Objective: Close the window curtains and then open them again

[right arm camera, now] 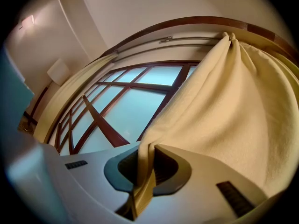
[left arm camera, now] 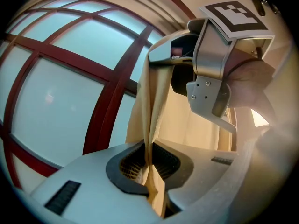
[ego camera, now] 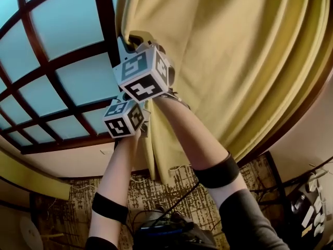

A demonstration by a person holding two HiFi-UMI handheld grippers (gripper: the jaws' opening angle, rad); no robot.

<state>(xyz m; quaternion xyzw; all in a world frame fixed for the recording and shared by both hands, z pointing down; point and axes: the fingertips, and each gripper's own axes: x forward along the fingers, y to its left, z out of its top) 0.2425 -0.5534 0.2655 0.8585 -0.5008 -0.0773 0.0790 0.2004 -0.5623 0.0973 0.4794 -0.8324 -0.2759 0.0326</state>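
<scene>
Left tongs [left arm camera: 149, 164] and right tongs [right arm camera: 144, 169] are both clamped shut on the yellow curtain [ego camera: 223, 51] edge, beside the window [ego camera: 78, 79].

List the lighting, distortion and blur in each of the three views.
Head view: the window glows pale blue, its bars bowed, the floor dim. Left gripper view: black corners, a glaring patch at the right edge. Right gripper view: black corners, wooden trim bent into an arc, blurred bluish foreground at left.
</scene>
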